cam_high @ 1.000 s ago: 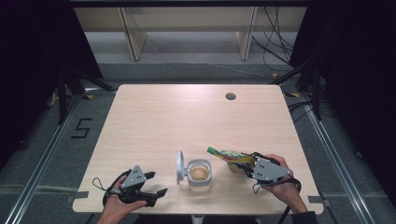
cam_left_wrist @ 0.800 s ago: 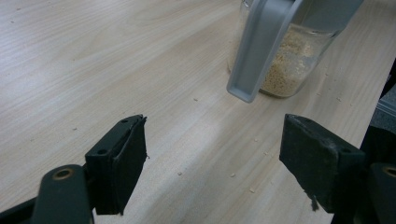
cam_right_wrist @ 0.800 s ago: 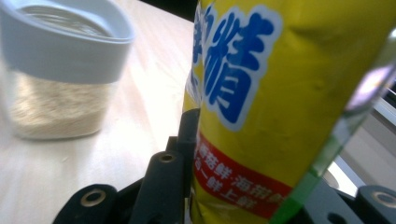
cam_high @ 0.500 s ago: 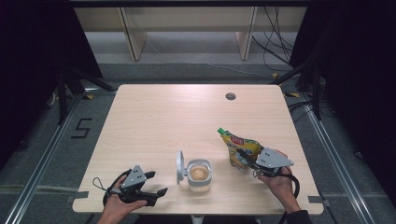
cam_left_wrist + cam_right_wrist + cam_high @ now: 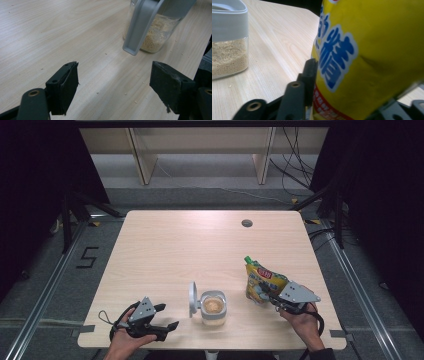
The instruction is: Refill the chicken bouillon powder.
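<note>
A yellow pouch [image 5: 262,282] with a green cap stands upright on the table, right of a clear jar [image 5: 213,307] of tan grains. The jar's grey lid [image 5: 192,298] is flipped open to its left. My right gripper [image 5: 267,295] reaches the pouch from the right. Its jaws have just been opening, and the pouch [image 5: 367,57] is still between them with the visible pad against it. My left gripper [image 5: 169,316] rests near the front left edge, open and empty. It faces the jar [image 5: 156,32] and its lid [image 5: 141,27].
The wooden table [image 5: 190,245] has a round cable hole [image 5: 246,223] at the back right. Crumbs dot the wood near the jar. Shelf legs and cables stand on the floor beyond the far edge.
The pouch went from leaning over towards the jar to standing upright, farther right. The right gripper shifted with it. The left gripper has not moved.
</note>
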